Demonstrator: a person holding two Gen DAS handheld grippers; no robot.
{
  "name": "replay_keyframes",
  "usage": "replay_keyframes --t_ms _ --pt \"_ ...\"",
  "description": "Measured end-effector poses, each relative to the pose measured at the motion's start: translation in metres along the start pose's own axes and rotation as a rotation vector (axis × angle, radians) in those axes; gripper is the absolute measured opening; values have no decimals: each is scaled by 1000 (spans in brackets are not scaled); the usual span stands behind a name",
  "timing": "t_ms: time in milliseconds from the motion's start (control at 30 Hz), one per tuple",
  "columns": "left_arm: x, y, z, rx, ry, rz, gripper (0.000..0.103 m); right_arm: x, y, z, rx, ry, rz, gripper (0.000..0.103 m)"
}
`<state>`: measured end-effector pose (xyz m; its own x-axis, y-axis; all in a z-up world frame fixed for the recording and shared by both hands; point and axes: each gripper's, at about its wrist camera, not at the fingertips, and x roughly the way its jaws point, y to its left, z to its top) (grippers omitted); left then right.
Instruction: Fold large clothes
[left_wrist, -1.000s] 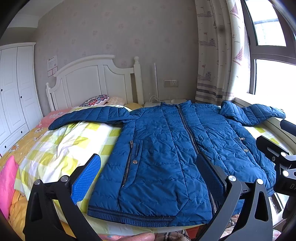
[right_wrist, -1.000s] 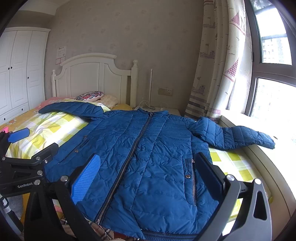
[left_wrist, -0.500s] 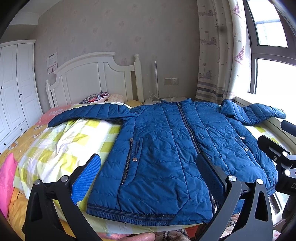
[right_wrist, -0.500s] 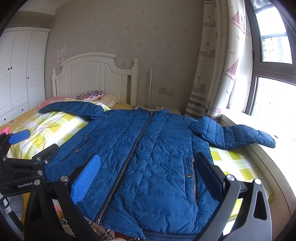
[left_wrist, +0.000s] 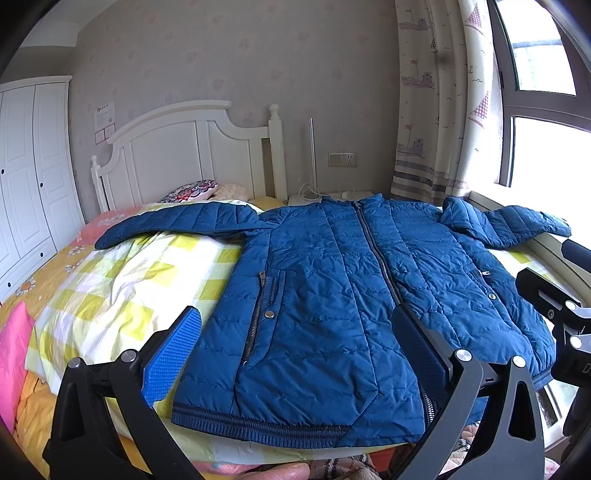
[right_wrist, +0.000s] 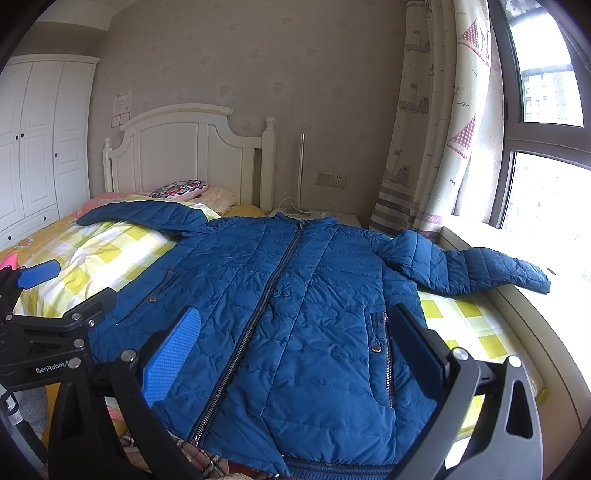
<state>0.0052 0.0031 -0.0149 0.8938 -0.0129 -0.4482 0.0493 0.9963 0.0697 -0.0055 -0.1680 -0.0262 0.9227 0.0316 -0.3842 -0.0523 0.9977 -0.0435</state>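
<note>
A blue quilted jacket (left_wrist: 332, 288) lies flat and zipped on the bed, front up, sleeves spread left and right; it also shows in the right wrist view (right_wrist: 303, 302). Its left sleeve (left_wrist: 177, 221) reaches toward the pillows; its right sleeve (right_wrist: 476, 269) lies over the window ledge. My left gripper (left_wrist: 295, 347) is open and empty, just above the jacket's hem. My right gripper (right_wrist: 291, 350) is open and empty over the lower right front. The left gripper's body shows at the left edge of the right wrist view (right_wrist: 48, 332).
The bed has a yellow-checked cover (left_wrist: 122, 288) and a white headboard (left_wrist: 184, 155). Pillows (left_wrist: 192, 190) lie at the head. A white wardrobe (left_wrist: 29, 177) stands on the left, a curtain (left_wrist: 436, 110) and window ledge (right_wrist: 517, 295) on the right. A nightstand (right_wrist: 314, 216) sits by the wall.
Both grippers have shifted slightly, so the jacket sits a little lower in the views. The jacket has not moved and both grippers stay open.
</note>
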Motion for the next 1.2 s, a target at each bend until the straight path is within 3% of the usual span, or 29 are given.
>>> replay_keyframes --t_ms 1200 --pt "13 4 -2 -21 66 -13 99 6 -5 -2 9 25 -13 101"
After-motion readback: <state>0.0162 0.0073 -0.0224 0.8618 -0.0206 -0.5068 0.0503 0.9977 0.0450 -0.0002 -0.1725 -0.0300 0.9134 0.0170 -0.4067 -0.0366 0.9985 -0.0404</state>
